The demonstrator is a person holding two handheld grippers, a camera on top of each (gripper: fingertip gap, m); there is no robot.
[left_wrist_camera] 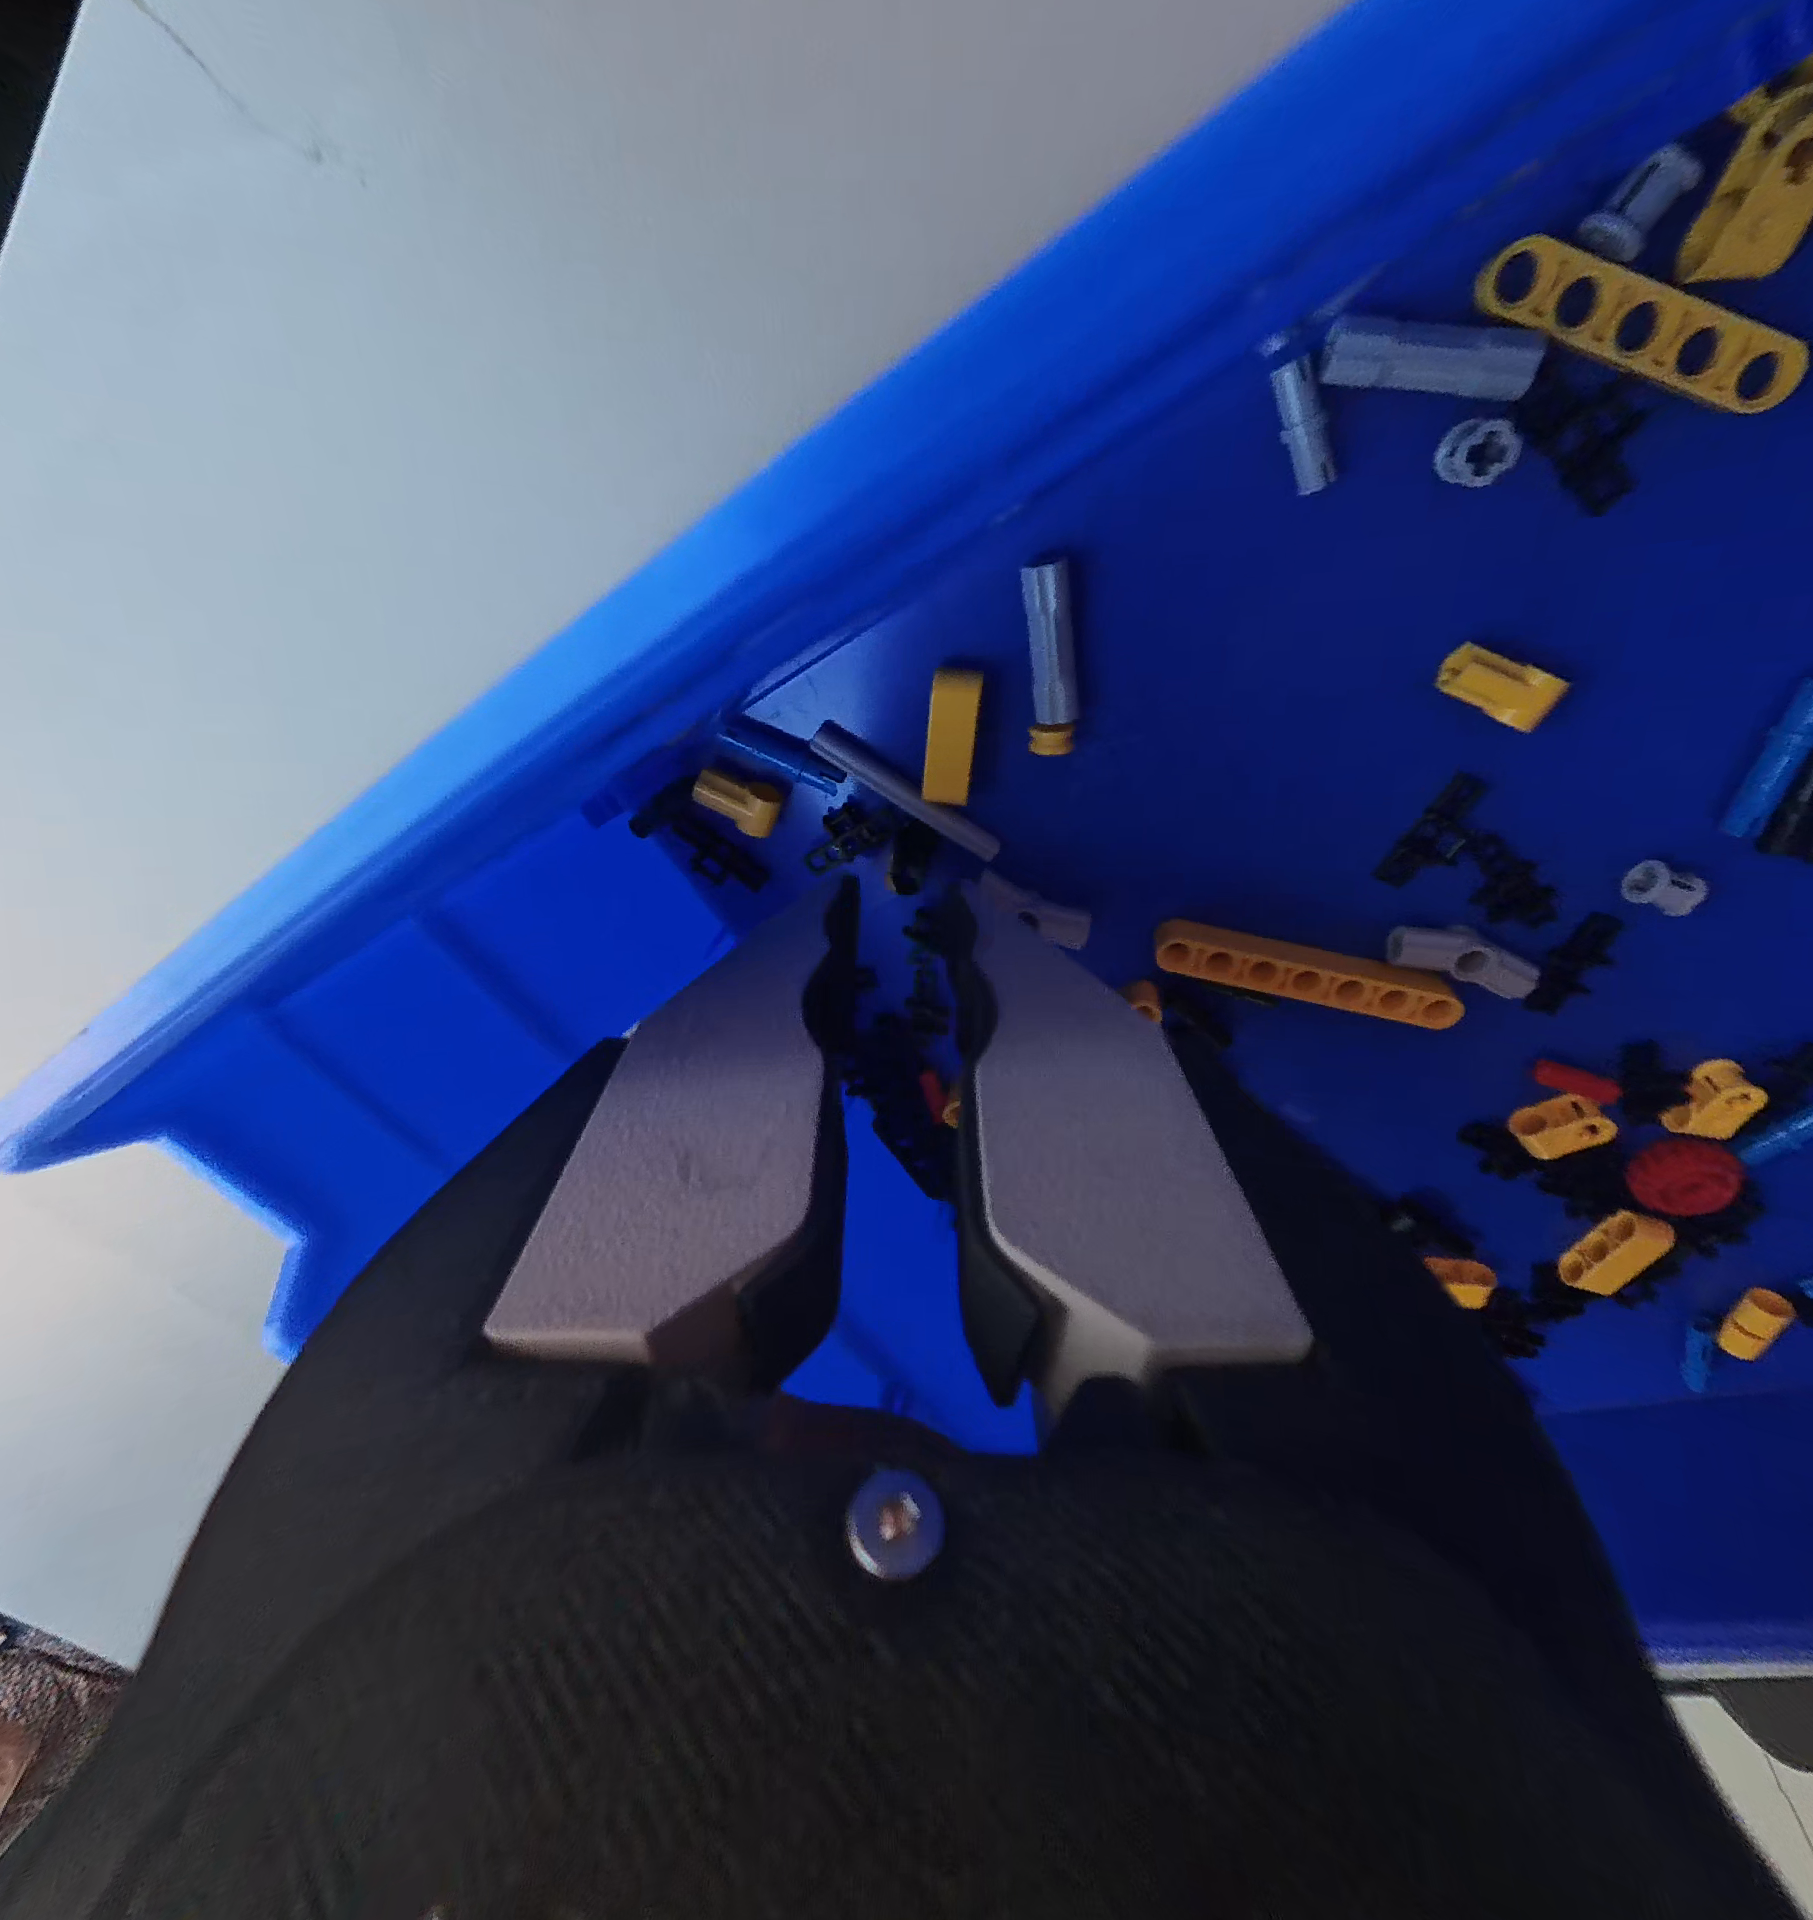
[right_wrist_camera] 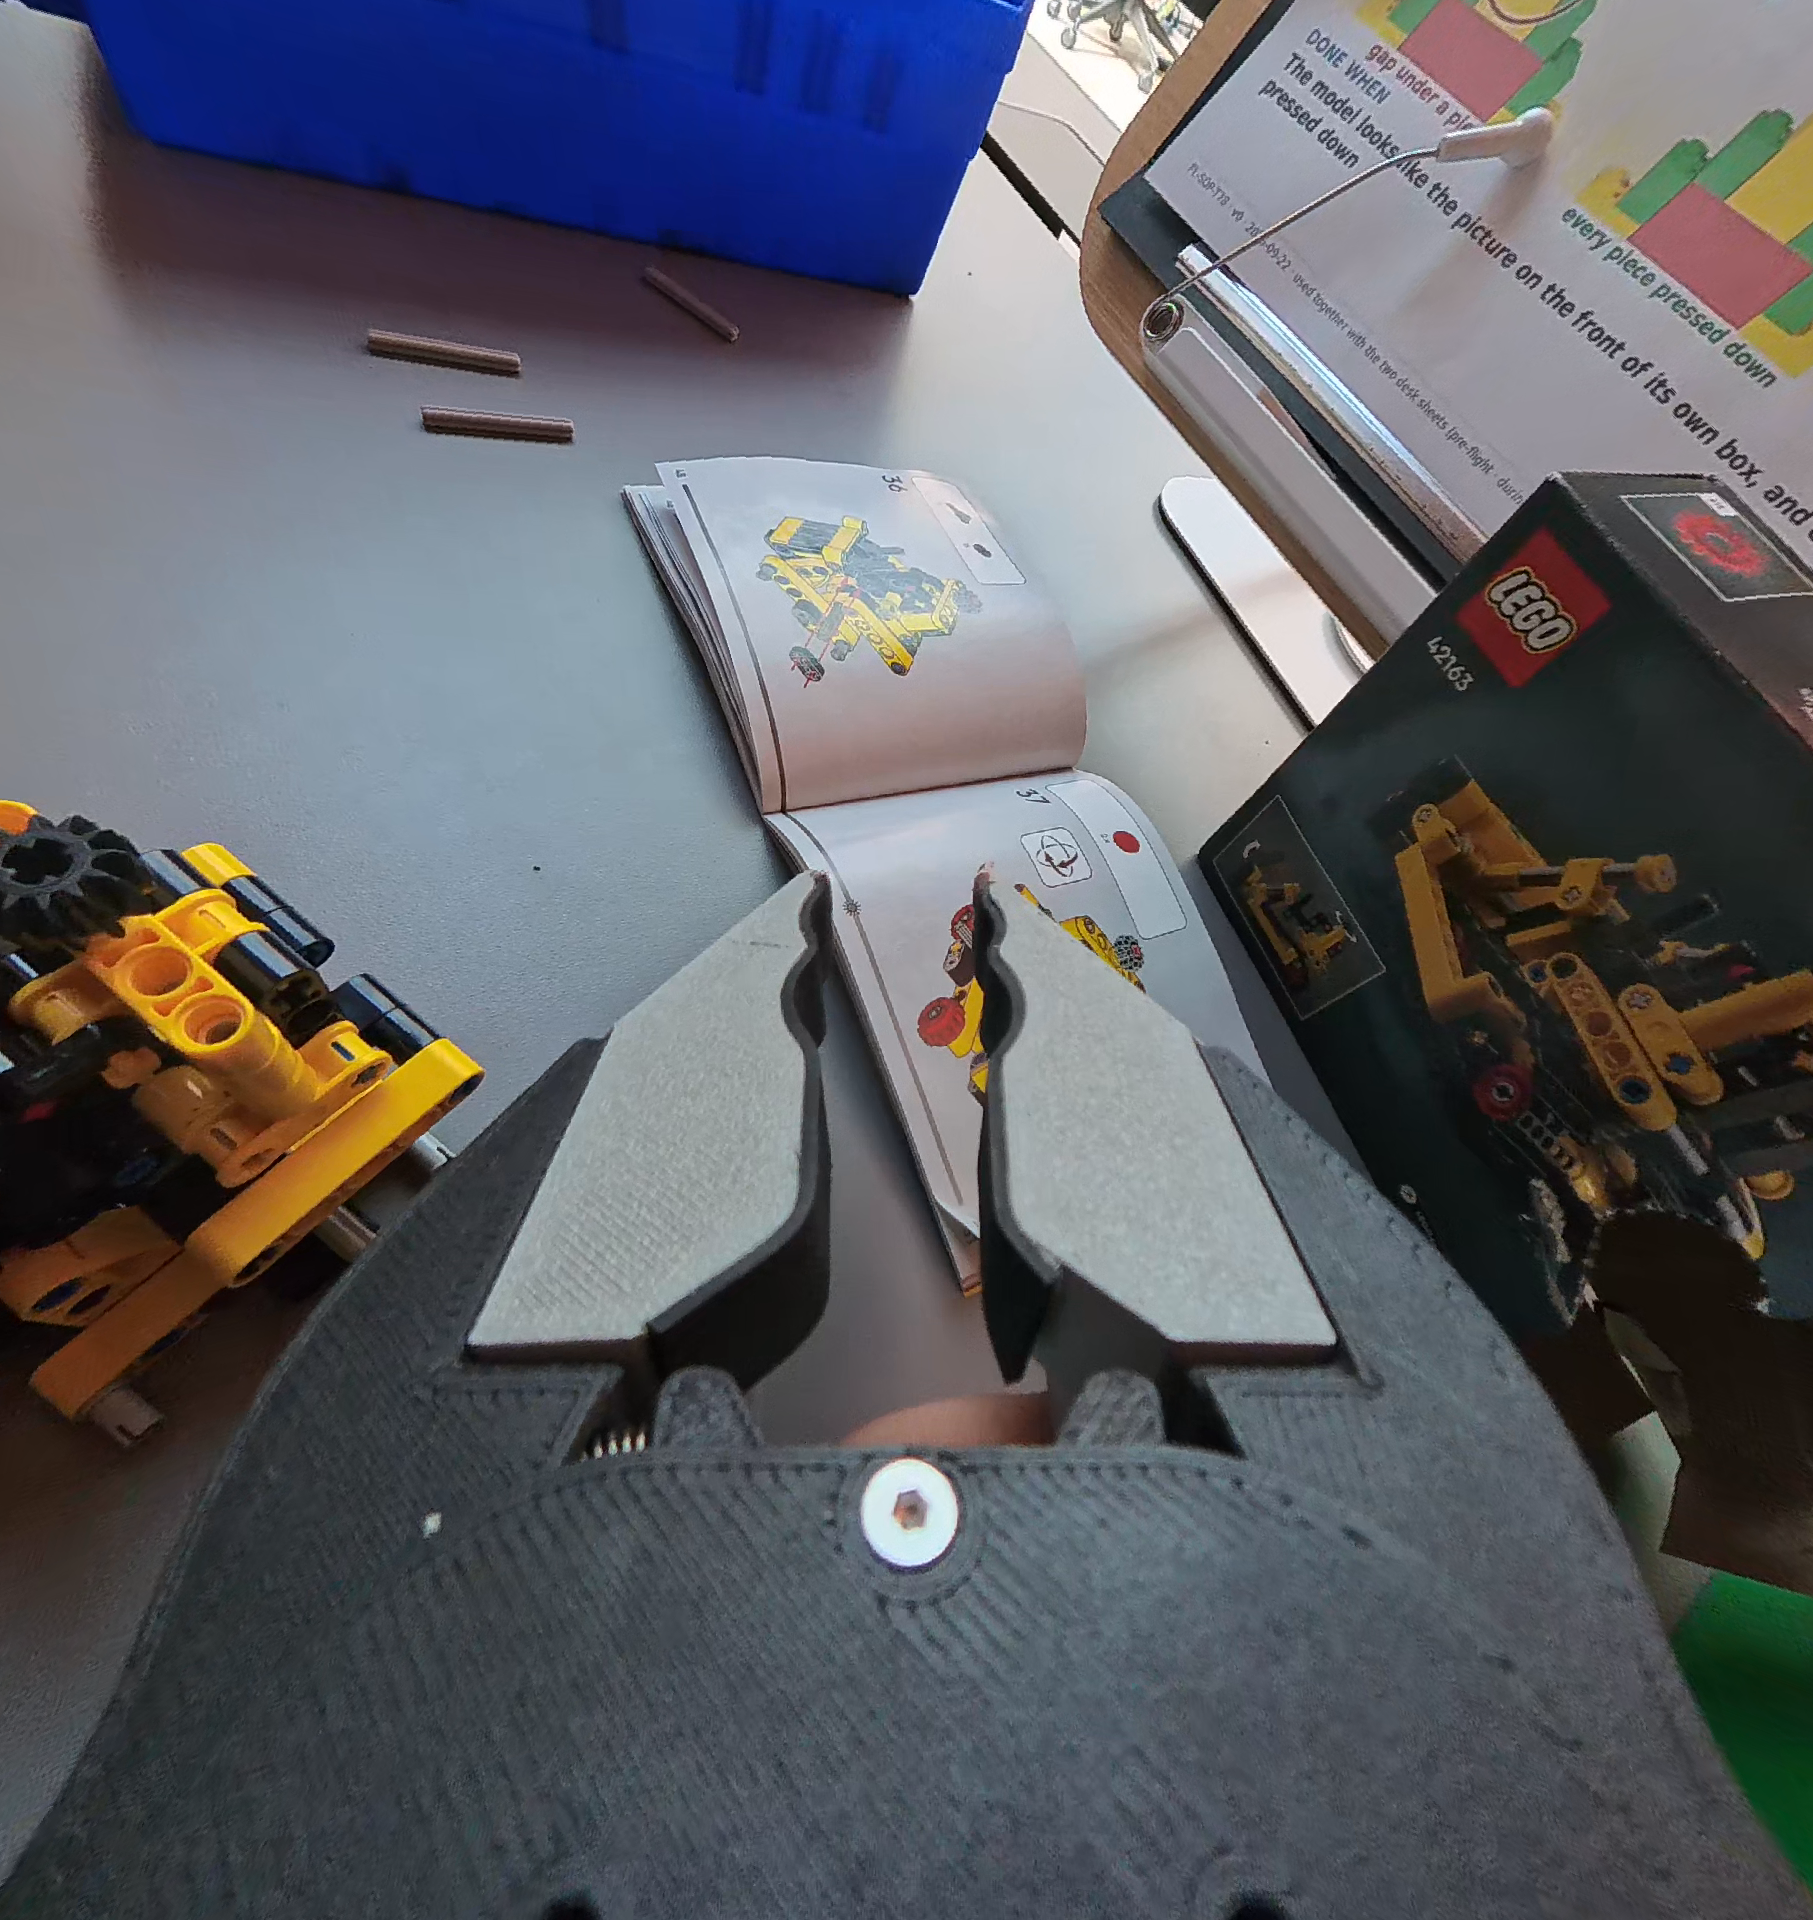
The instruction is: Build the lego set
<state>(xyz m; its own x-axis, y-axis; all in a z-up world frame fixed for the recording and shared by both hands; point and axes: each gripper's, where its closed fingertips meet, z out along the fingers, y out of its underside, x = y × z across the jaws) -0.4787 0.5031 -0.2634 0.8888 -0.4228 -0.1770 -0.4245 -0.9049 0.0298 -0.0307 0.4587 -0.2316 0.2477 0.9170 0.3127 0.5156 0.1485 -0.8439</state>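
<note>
In the left wrist view my left gripper [left_wrist_camera: 902,904] is open and empty, hovering over the blue bin [left_wrist_camera: 569,790] of loose parts near its corner. Small black links [left_wrist_camera: 912,997] lie between and beyond its fingers. An orange beam [left_wrist_camera: 1307,977], a yellow beam [left_wrist_camera: 1640,322], grey pins [left_wrist_camera: 1047,644] and a red gear [left_wrist_camera: 1686,1179] lie scattered in the bin. In the right wrist view my right gripper [right_wrist_camera: 902,894] is open and empty above the open instruction booklet [right_wrist_camera: 881,665]. The part-built yellow and black model [right_wrist_camera: 154,1070] sits on the table at the left.
The blue bin [right_wrist_camera: 569,114] stands at the back of the grey table. Three brown axles [right_wrist_camera: 497,423] lie in front of it. The set's box [right_wrist_camera: 1567,914] stands at the right, with a clipboard sheet [right_wrist_camera: 1504,208] behind it. The left gripper's tips are roughly 45 cm from the right gripper's. The red gear [left_wrist_camera: 1686,1179] is closer to my left gripper, around 15 cm from its tips; the right tips are 35 cm off.
</note>
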